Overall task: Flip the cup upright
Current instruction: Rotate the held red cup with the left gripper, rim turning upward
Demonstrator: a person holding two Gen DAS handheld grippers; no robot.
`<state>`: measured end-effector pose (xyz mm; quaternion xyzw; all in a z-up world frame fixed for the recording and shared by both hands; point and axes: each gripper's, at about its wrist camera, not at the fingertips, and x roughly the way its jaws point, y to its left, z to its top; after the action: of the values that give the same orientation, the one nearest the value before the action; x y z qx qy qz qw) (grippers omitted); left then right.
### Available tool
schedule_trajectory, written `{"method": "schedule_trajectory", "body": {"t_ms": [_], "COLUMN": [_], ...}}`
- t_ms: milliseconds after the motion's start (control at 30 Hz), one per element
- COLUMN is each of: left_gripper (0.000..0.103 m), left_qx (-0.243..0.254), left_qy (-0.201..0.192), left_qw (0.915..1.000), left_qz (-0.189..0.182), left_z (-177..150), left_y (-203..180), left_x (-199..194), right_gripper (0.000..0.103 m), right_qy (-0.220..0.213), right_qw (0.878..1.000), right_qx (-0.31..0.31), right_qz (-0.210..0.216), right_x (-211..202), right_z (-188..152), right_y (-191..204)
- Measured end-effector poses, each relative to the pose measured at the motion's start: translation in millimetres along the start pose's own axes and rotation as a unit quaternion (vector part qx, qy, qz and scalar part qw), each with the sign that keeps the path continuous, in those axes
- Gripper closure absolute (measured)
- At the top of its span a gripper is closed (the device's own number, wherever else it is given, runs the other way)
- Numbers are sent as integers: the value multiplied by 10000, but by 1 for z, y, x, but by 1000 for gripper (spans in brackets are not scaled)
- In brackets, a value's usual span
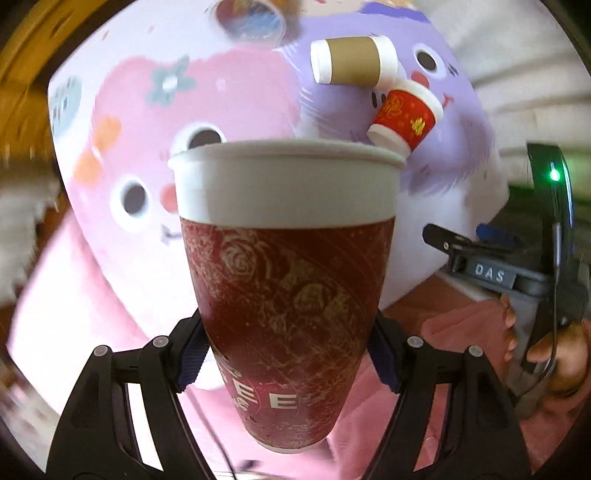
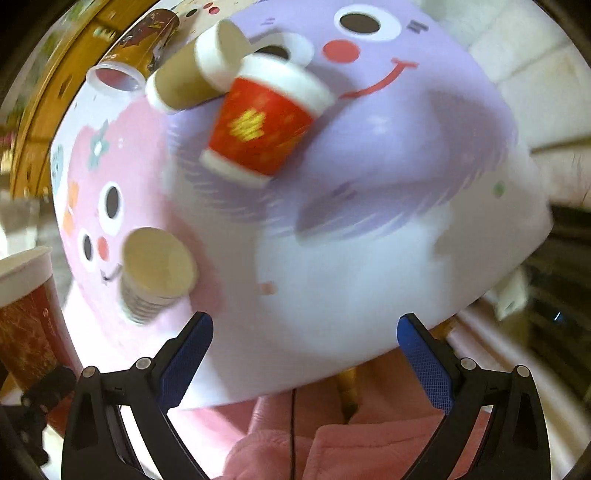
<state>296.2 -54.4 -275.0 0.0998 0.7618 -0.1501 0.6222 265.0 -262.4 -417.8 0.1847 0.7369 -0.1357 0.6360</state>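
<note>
My left gripper [image 1: 288, 347] is shut on a tall dark red paper cup [image 1: 288, 266] with a white rim, held upright above the table; the cup also shows at the left edge of the right wrist view [image 2: 26, 314]. A small red cup [image 1: 404, 114] and a brown-sleeved cup [image 1: 354, 61] lie on their sides, touching, at the far side of the cartoon-printed table [image 1: 155, 122]. In the right wrist view they are the red cup [image 2: 262, 122] and the brown cup [image 2: 192, 74]. My right gripper [image 2: 304, 354] is open and empty above the table's near part [image 2: 351, 277].
A small striped cup [image 2: 155, 273] stands upright on the pink part of the table. A clear plastic cup [image 2: 116, 75] stands at the far edge, and another cup [image 1: 251, 16] shows at the top of the left view. The right gripper's body [image 1: 517, 266] is at right.
</note>
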Motion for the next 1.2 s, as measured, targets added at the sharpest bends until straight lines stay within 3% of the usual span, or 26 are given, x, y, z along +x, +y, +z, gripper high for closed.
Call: {"method": "schedule_trajectory", "body": {"t_ms": [200, 400, 567, 633, 700, 867, 1200], "left_gripper": [31, 31, 31, 31, 30, 30, 28], "left_qx": [-1100, -1664, -2081, -2184, -2189, -2134, -2299], "left_qy": [-27, -164, -147, -149, -159, -128, -182], "left_qw": [9934, 9848, 9761, 9736, 9746, 9767, 9707], "left_qz": [-312, -468, -603, -645, -438, -212, -670], "left_z": [-31, -39, -37, -33, -29, -18, -18], "left_y": [-33, -77, -102, -108, -115, -125, -125], "left_x": [33, 68, 96, 104, 112, 128, 134], "right_gripper": [2, 2, 2, 2, 2, 2, 2], "right_qy": [174, 224, 136, 87, 69, 69, 201], "right_qw": [9997, 9993, 9990, 9985, 9978, 9976, 9994], "right_qx": [-161, -263, -413, -538, -657, -687, -288], "right_qz": [-9, 109, 100, 71, 20, -67, 7], "right_x": [2, -5, -21, -23, -23, -26, -19], "right_z": [30, 51, 43, 47, 51, 32, 32], "right_y": [-51, -90, -114, -115, -116, -108, -139]}}
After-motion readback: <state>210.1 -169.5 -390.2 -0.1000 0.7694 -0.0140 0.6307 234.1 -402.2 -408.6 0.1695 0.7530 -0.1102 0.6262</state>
